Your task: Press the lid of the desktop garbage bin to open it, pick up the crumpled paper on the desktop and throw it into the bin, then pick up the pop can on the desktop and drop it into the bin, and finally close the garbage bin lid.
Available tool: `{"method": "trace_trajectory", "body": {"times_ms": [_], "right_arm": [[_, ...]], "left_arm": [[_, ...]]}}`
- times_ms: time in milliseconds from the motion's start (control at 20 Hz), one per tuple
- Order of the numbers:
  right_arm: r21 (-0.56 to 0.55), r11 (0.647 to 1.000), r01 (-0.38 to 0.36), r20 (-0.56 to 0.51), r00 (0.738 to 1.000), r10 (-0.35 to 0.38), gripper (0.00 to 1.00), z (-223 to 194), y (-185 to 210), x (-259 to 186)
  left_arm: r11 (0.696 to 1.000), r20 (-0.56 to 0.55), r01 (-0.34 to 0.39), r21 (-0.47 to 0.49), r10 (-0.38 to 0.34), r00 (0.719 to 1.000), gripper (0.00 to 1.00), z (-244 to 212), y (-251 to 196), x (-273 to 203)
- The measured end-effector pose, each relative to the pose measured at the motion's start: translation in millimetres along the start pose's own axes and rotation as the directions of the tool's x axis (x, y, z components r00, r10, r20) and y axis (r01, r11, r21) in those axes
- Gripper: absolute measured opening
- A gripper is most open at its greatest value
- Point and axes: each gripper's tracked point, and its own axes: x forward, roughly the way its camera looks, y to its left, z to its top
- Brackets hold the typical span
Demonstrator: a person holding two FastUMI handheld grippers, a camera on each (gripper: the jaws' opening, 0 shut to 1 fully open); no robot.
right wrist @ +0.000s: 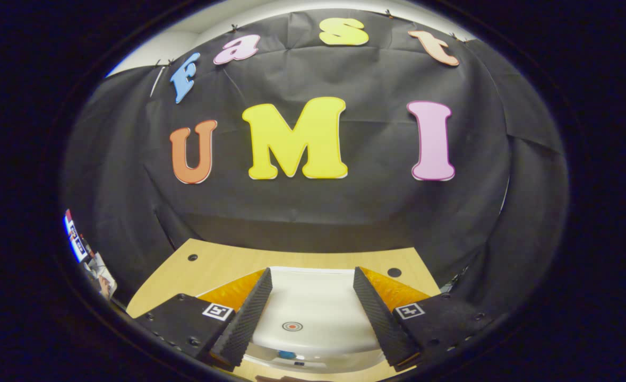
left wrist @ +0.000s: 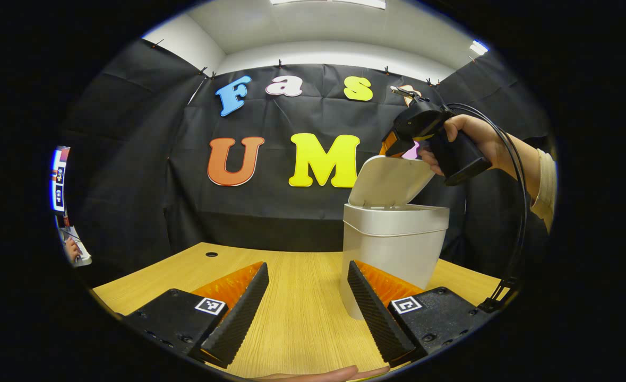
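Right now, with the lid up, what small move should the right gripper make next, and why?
Probably lower the right gripper to push the raised white plastic lid shut on the white bin: no paper or can lies on the visible wooden desktop.

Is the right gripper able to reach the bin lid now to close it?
Probably yes. The right gripper hangs just above the raised lid of the bin, jaws open, with nothing between them. In the right gripper view the lid lies straight ahead between its fingers.
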Motion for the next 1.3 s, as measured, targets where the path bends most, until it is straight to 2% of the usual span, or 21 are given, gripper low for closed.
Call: {"method": "trace_trajectory", "body": {"times_ms": [100, 150, 400, 450, 650, 750, 1200, 1300], "right_arm": [[0.035, 0.998, 0.05, -0.057, 0.997, -0.048, 0.96, -24, -7, 6], [0.032, 0.998, 0.055, -0.07, 0.996, -0.053, 0.94, -29, -8, 7], [-0.008, 0.998, 0.062, -0.115, 0.991, -0.062, 0.98, -53, -8, 11], [-0.014, 0.998, 0.06, -0.11, 0.992, -0.062, 0.95, -55, -9, 10], [-0.046, 0.998, 0.042, -0.092, 0.995, -0.046, 0.98, -66, -8, 5], [-0.048, 0.998, 0.03, -0.072, 0.997, -0.033, 0.96, -67, -9, 0], [-0.055, 0.998, 0.008, 0.035, 0.999, -0.006, 0.98, -78, -10, -15], [-0.093, 0.996, -0.012, 0.074, 0.997, 0.019, 0.96, -80, -10, -15]], "left_arm": [[0.999, -0.035, 0.016, 0.042, -0.015, 0.999, 0.98, -11, -14, 2], [0.998, -0.033, 0.018, 0.054, -0.016, 0.999, 0.98, -10, -16, 2], [0.997, -0.014, 0.005, 0.079, -0.004, 1.0, 0.97, -11, -15, 3], [0.997, -0.018, 0.005, 0.082, -0.004, 1.0, 0.97, -12, -16, 3], [0.995, -0.035, -0.007, 0.104, 0.011, 0.999, 0.97, -19, -15, 4], [0.995, -0.034, -0.005, 0.103, 0.009, 0.999, 0.97, -20, -18, 7], [0.995, -0.091, -0.007, 0.098, 0.016, 0.996, 0.97, -44, -18, 19], [0.994, -0.097, -0.01, 0.109, 0.02, 0.995, 0.97, -47, -18, 19]]}}
